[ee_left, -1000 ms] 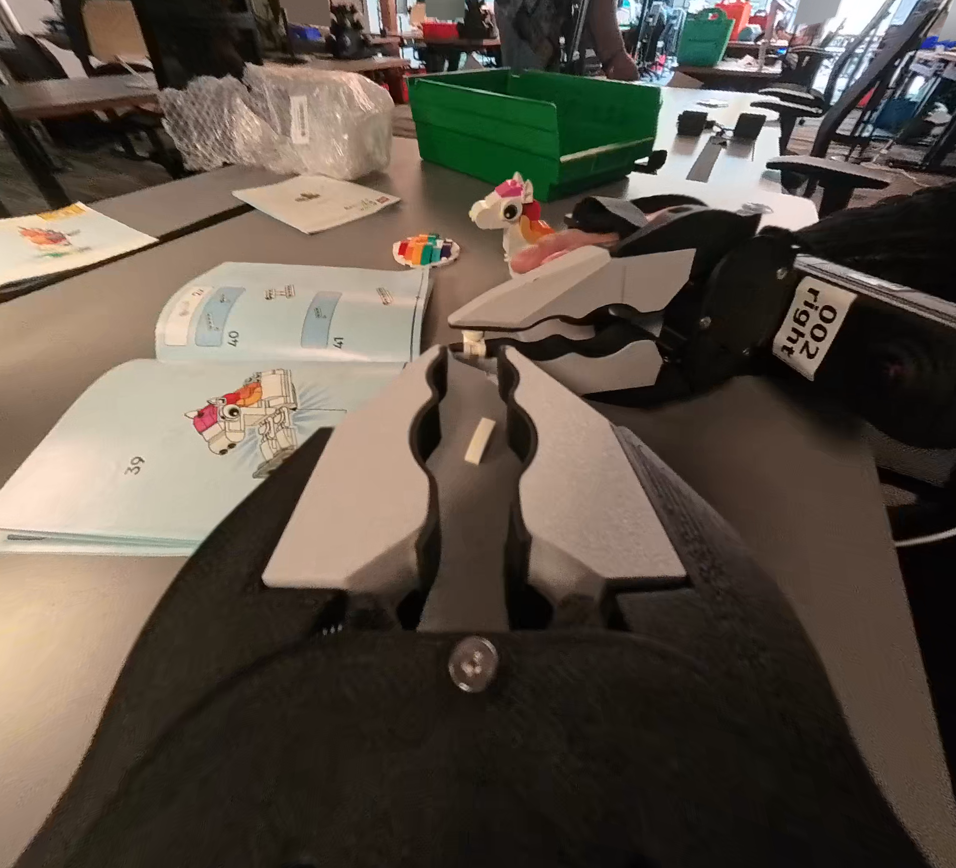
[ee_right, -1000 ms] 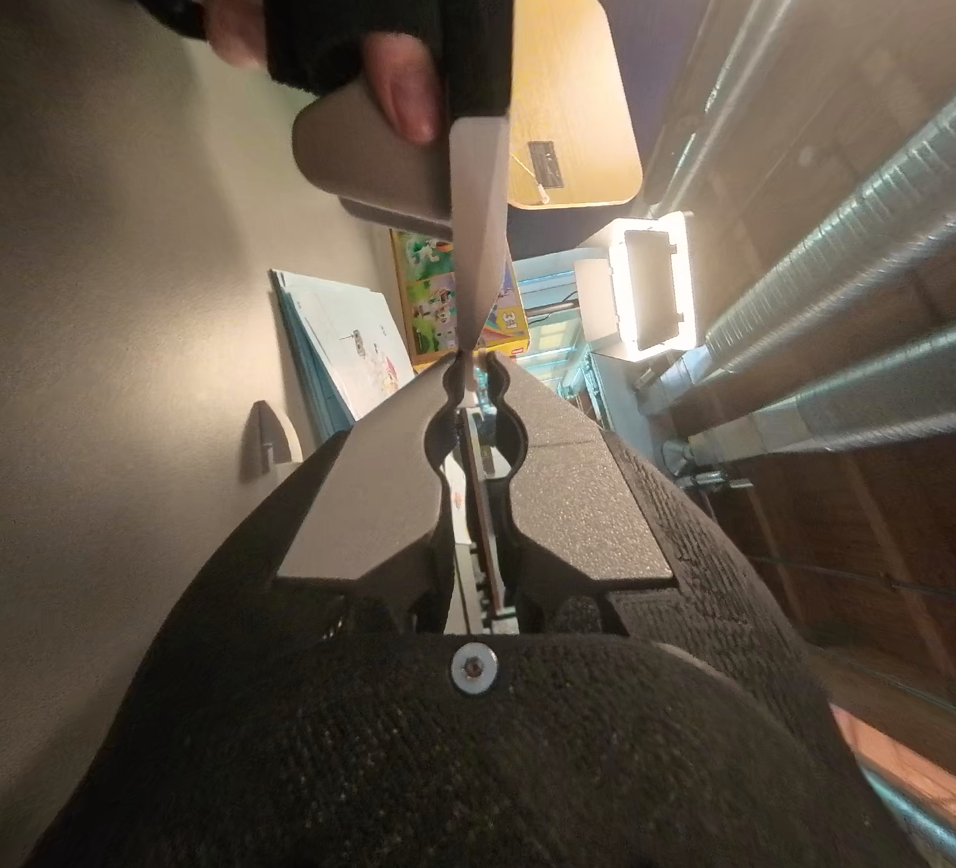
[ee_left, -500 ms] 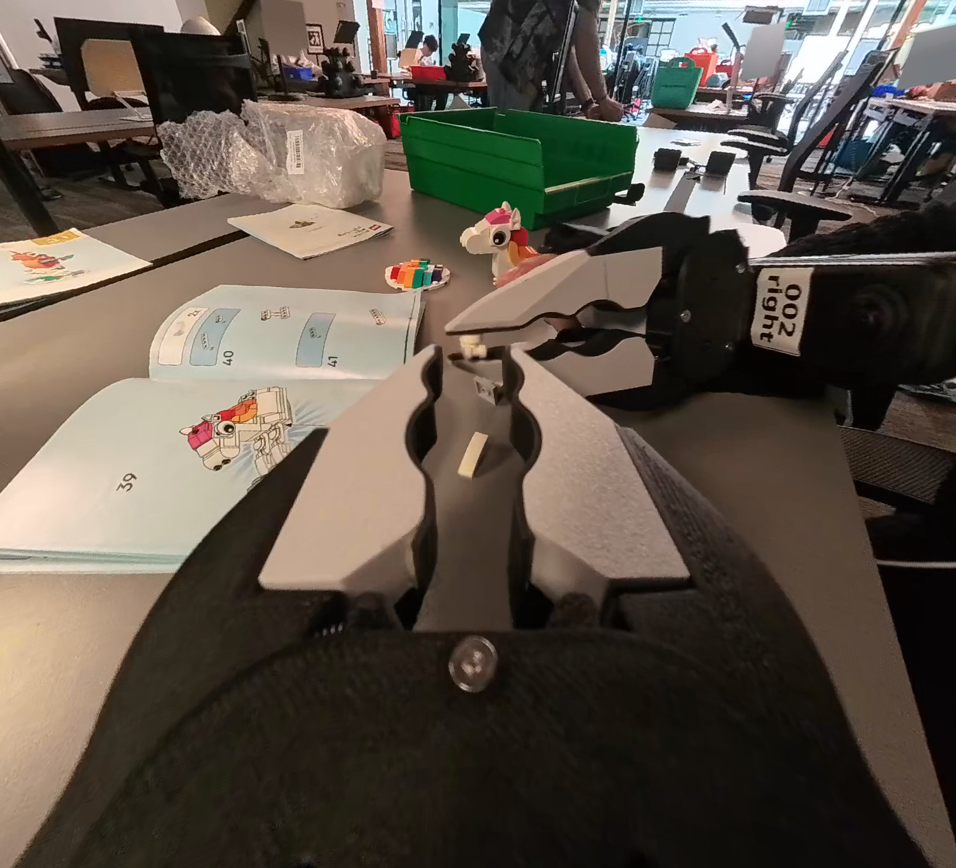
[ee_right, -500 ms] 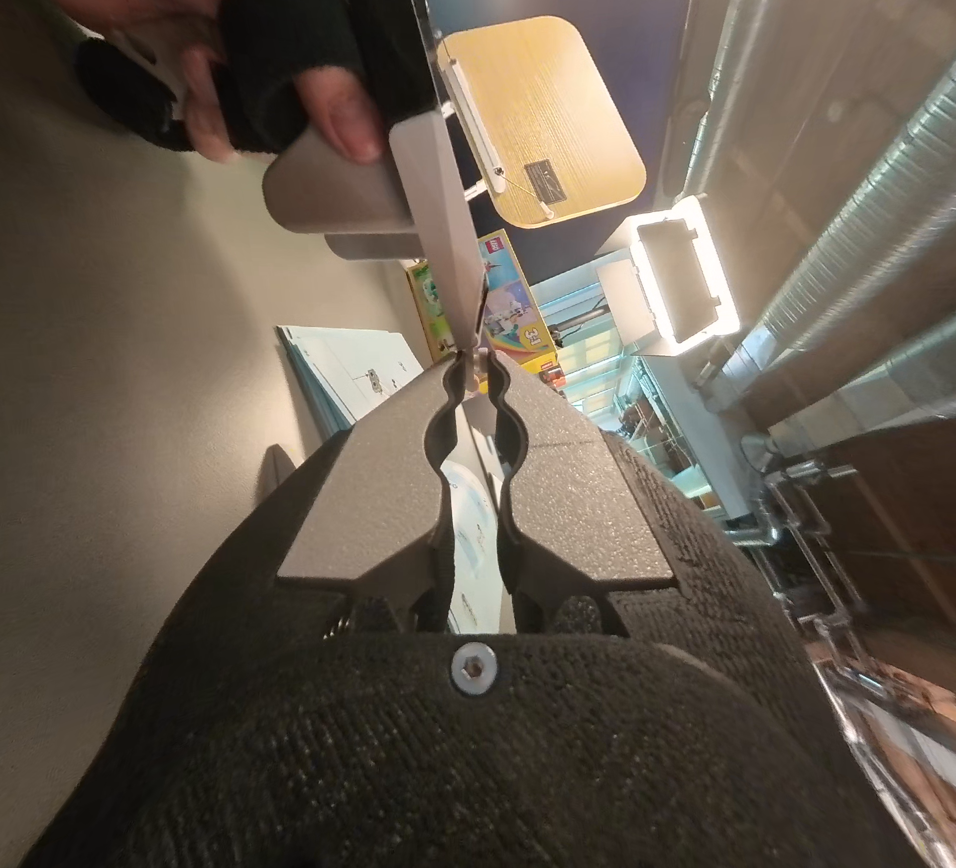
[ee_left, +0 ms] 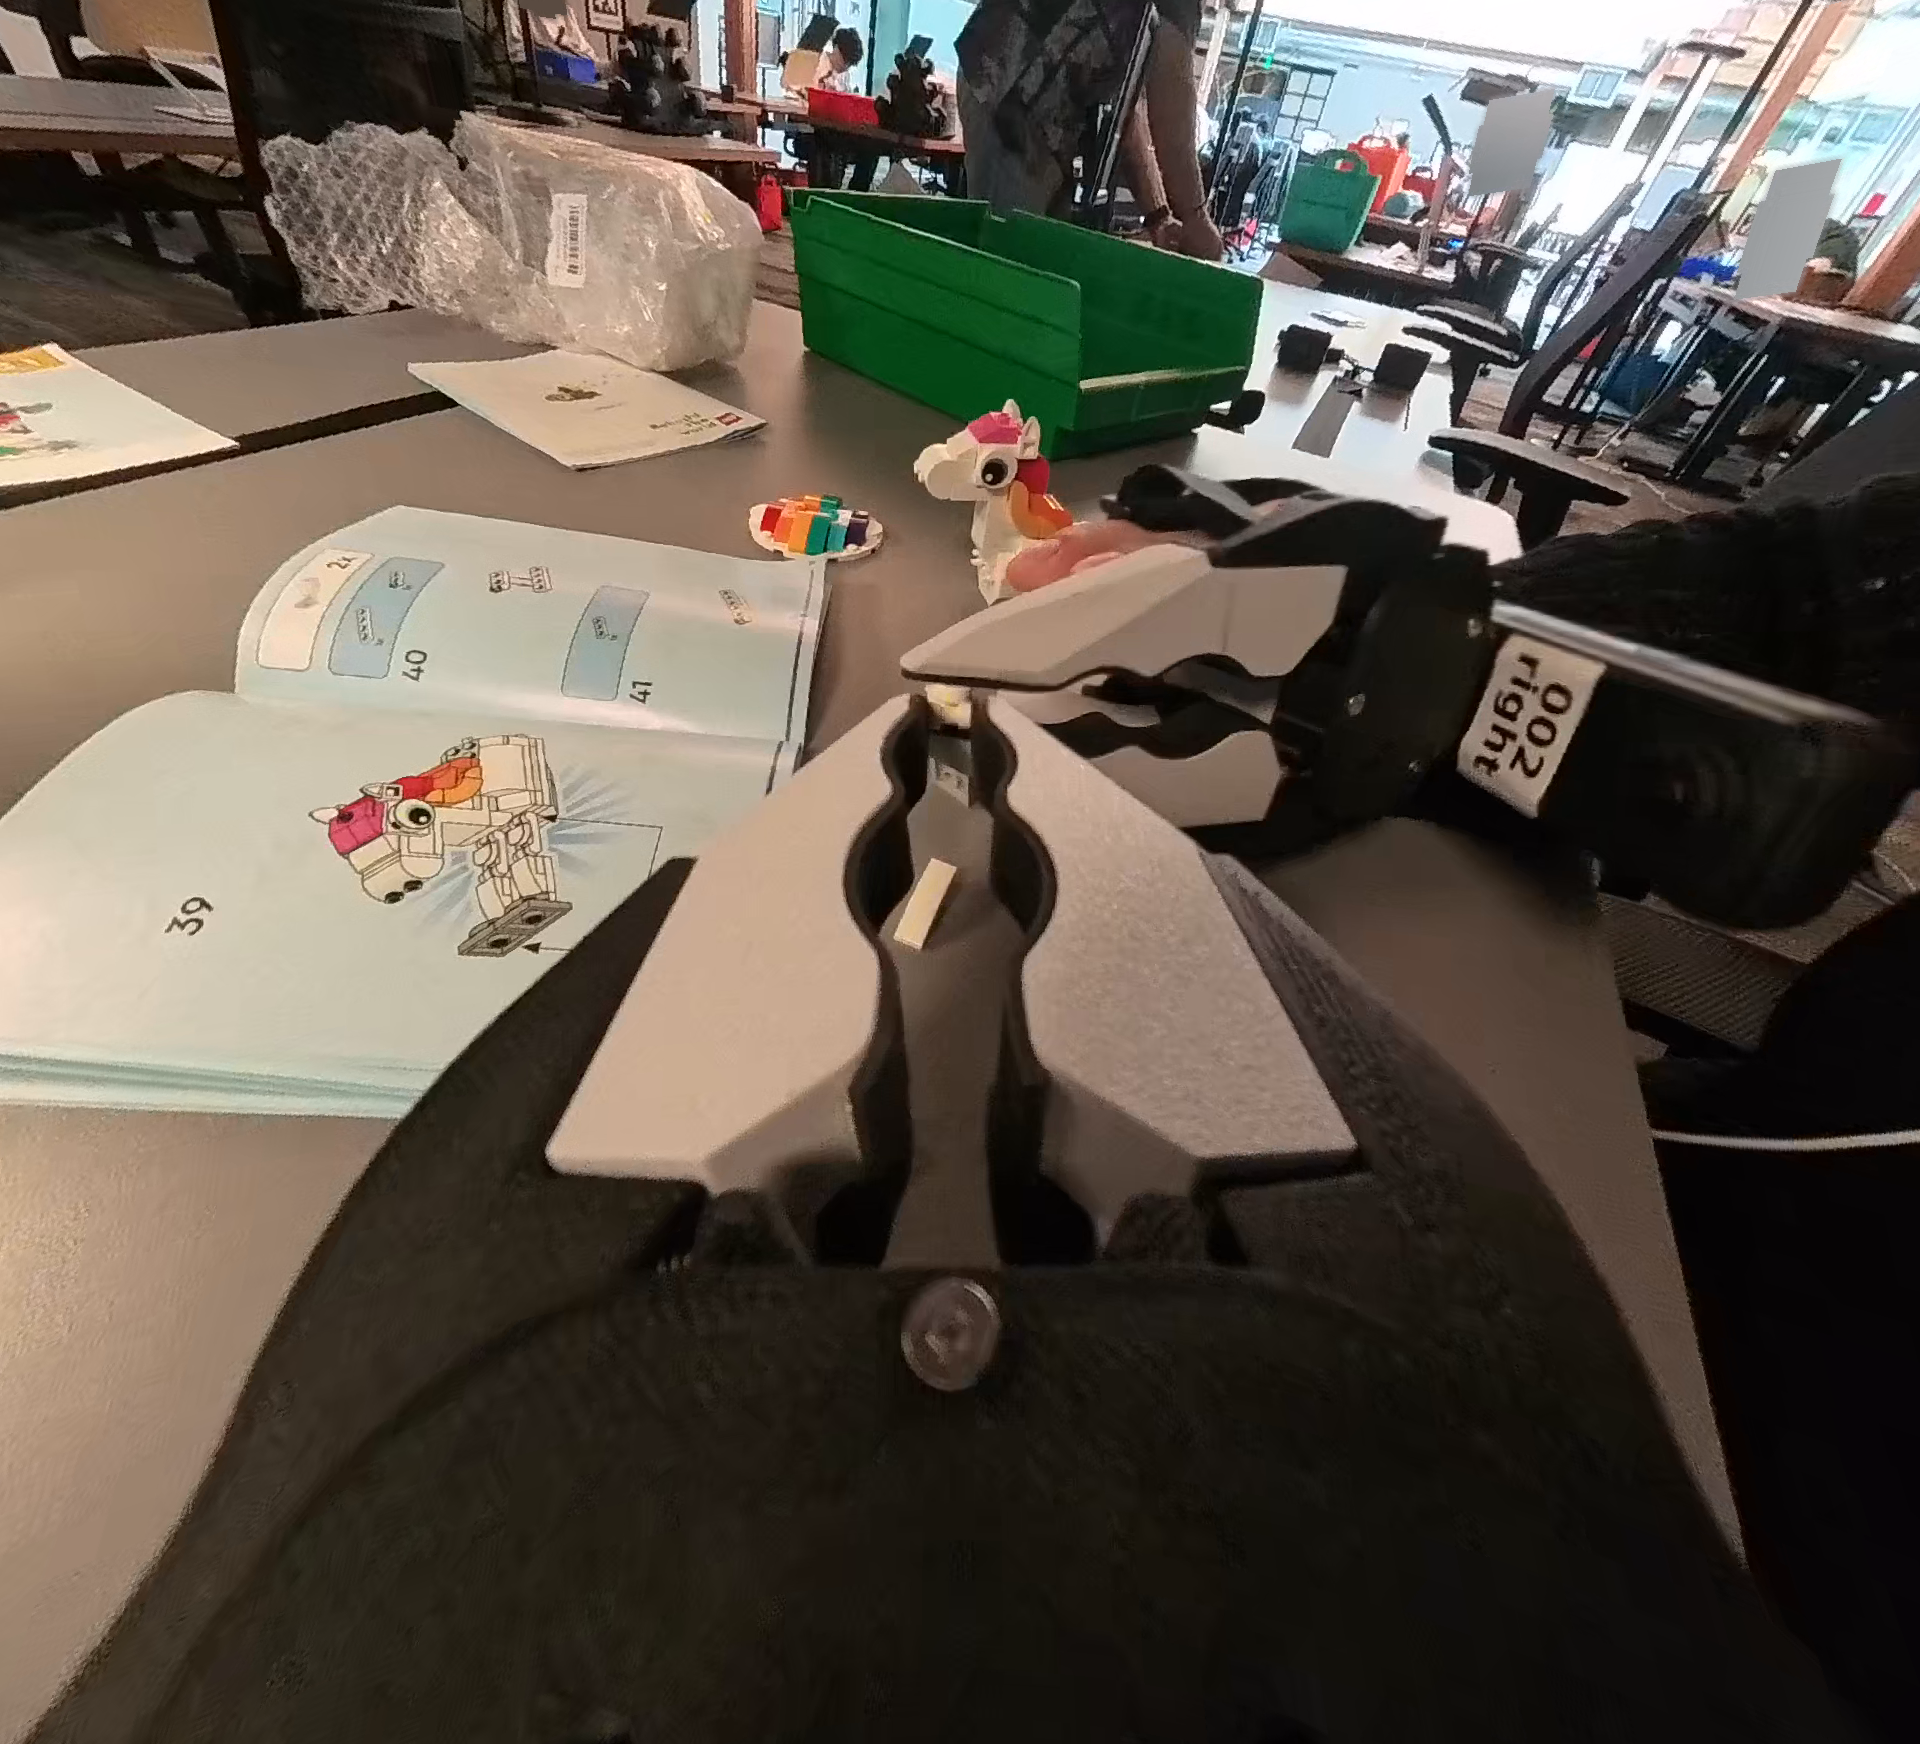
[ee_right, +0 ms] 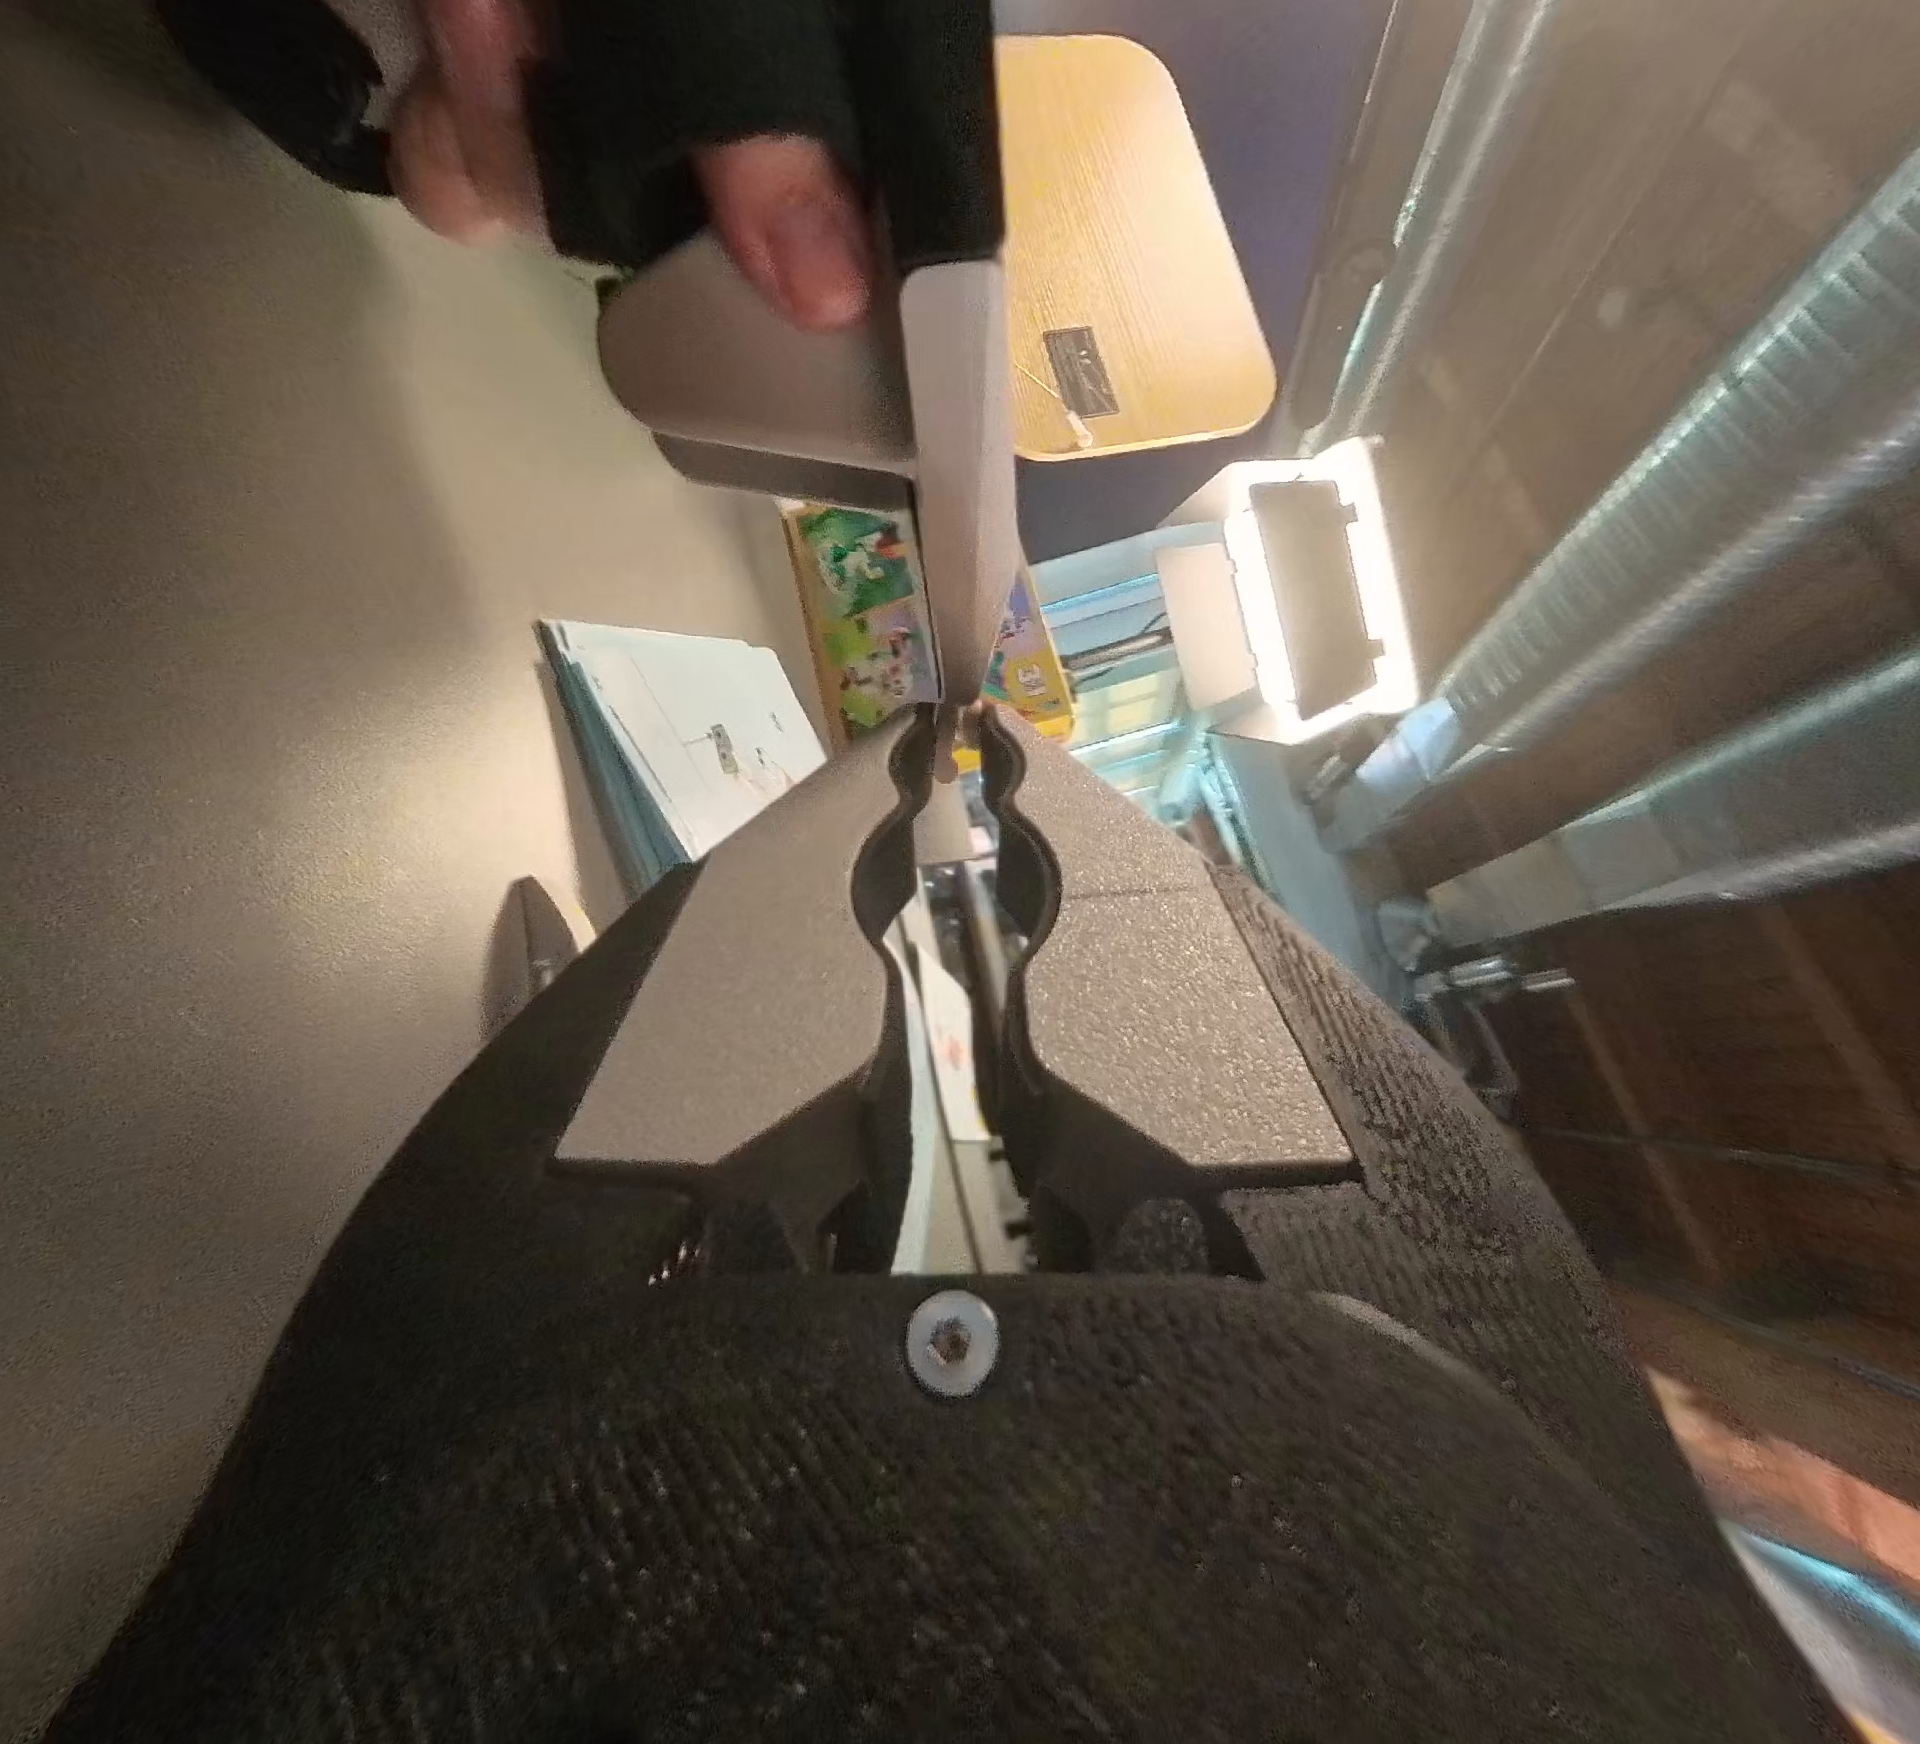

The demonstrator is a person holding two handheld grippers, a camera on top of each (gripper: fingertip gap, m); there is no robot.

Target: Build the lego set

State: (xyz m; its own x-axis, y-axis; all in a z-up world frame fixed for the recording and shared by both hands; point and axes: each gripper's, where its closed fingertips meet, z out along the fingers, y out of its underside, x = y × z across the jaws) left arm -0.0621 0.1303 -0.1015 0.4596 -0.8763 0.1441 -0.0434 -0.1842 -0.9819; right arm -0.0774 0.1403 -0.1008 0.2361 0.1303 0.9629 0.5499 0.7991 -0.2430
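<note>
My left gripper (ee_left: 948,715) is shut on a small grey Lego piece (ee_left: 956,772) held a little above the table. My right gripper (ee_left: 935,678) comes in from the right, turned on its side, and is shut on a tiny white piece (ee_left: 948,699) that touches the top of the grey piece. In the right wrist view, the right gripper (ee_right: 951,730) meets the left gripper's finger (ee_right: 961,499) tip to tip. A cream tile (ee_left: 925,905) lies on the table under my left fingers. The part-built unicorn (ee_left: 992,489) stands beyond them.
An open instruction booklet (ee_left: 416,759) lies at left, with a round rainbow plate (ee_left: 816,528) behind it. A green bin (ee_left: 1018,323), a bubble-wrap bag (ee_left: 520,240) and a second booklet (ee_left: 592,416) sit farther back. A person (ee_left: 1091,32) stands behind the bin. The Lego box (ee_right: 862,614) shows in the right wrist view. My two grippers' fingertips are within a few centimetres of each other. From either gripper's tips it is about 25 centimetres to the round rainbow plate (ee_left: 816,528).
The right gripper's tips have moved in over the left gripper's tips. The white piece, which hung just left of the grey piece, now touches it.
</note>
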